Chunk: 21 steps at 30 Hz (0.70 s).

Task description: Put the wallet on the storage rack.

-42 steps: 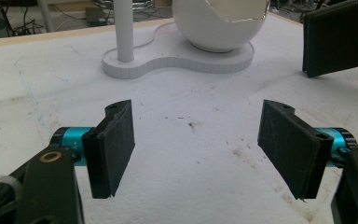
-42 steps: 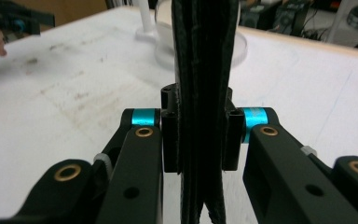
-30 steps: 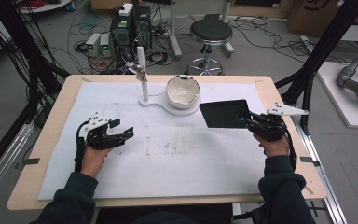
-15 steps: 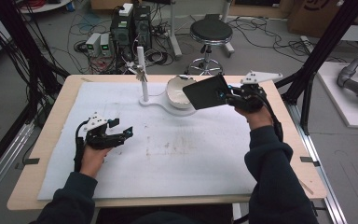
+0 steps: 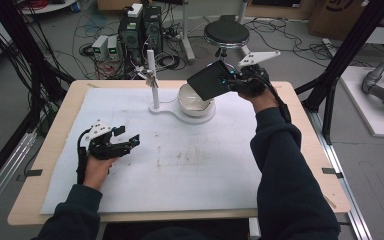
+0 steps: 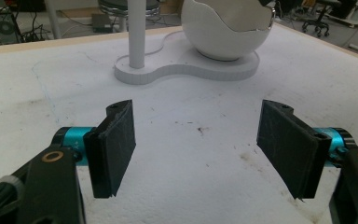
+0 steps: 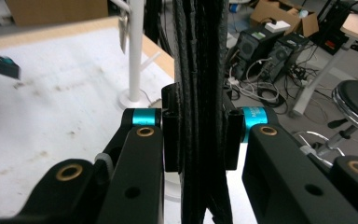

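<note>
My right gripper [image 5: 231, 80] is shut on a black flat case [image 5: 209, 80]. It holds the case tilted in the air over the far rim of a white bowl [image 5: 194, 101]. In the right gripper view the case [image 7: 200, 70] stands edge-on between the pads of my right gripper [image 7: 200, 140], stitched seams showing. The bowl sits on a white base [image 5: 172, 111] with an upright white post [image 5: 152, 75]. My left gripper [image 5: 129, 142] rests on the mat at the left, open. Nothing lies between its jaws [image 6: 196, 154]; the bowl [image 6: 223, 28] and post [image 6: 136, 32] are beyond them.
A white mat [image 5: 180, 170] with faint stains covers the wooden table [image 5: 310, 165]. A small metal piece hangs on the post [image 7: 135, 60]. Beyond the far edge stand a stool [image 5: 226, 32], computer boxes [image 5: 140, 25] and cables. Black frame posts [image 5: 352, 45] rise at the right.
My right gripper has lifted the black case off the mat at the right and carried it up and leftward over the bowl, tilting it. The left gripper has stayed in place.
</note>
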Each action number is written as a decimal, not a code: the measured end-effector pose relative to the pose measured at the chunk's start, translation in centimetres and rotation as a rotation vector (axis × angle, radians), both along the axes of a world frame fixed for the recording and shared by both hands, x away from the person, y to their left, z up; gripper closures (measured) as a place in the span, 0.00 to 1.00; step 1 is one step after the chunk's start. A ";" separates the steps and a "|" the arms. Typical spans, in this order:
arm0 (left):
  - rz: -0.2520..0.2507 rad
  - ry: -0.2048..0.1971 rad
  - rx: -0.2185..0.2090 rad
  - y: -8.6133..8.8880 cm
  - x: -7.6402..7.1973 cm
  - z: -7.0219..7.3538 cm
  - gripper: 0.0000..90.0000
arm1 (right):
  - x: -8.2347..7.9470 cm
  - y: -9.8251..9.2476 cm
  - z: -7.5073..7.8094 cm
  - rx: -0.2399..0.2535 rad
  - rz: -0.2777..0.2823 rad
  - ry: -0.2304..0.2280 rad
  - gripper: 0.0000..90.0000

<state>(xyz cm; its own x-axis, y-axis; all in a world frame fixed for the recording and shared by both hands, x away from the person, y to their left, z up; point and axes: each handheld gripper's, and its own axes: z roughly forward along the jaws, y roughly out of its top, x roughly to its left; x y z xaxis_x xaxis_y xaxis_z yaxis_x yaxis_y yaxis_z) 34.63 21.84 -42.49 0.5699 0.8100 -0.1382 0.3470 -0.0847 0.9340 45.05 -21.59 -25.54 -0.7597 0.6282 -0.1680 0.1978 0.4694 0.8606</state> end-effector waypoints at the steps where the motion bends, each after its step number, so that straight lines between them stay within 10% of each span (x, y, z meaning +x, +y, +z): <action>1: 0.000 0.000 0.001 0.0 0.0 0.0 0.31 | 0.2 0.3 -0.1 -0.018 0.001 0.001 0.85; 13: 0.004 0.002 -0.008 0.3 0.0 0.0 0.31 | 3.1 3.8 -3.0 -0.216 0.018 0.000 0.85; 21: 0.007 0.001 -0.012 0.4 0.1 0.0 0.31 | 4.1 5.6 -4.6 -0.250 0.023 0.001 0.84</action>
